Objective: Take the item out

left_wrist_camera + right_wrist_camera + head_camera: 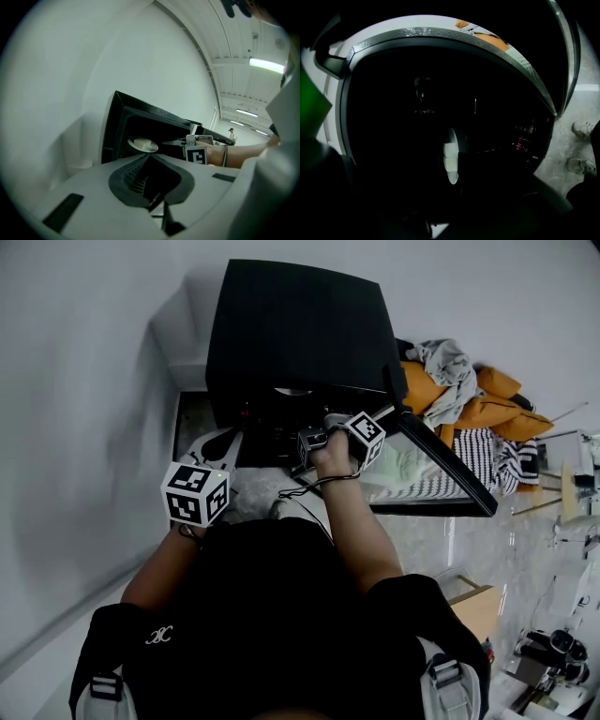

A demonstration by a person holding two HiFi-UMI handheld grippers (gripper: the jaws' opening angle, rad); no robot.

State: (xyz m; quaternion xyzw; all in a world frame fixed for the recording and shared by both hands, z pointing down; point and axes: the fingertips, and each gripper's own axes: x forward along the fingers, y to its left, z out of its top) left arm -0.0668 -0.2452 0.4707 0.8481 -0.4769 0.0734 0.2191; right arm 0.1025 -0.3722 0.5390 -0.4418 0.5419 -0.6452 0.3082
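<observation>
A black oven (300, 334) stands against the wall with its door (441, 470) swung open to the right. Inside its dark cavity a small white plate (143, 144) carries a pale, blocky item (144, 142). My right gripper (176, 141) reaches into the cavity, its jaws closed on the plate's rim. The right gripper view shows the plate (451, 154) edge-on, close ahead, with a dark finger (465, 164) against it. My left gripper (230, 442) hangs back outside the oven at the left; its jaws meet at the tips and hold nothing.
An orange and grey pile of clothes (469, 395) and striped fabric (487, 451) lie right of the oven behind the door. A white wall (84, 427) runs along the left. A cardboard box (473, 601) sits on the floor at the right.
</observation>
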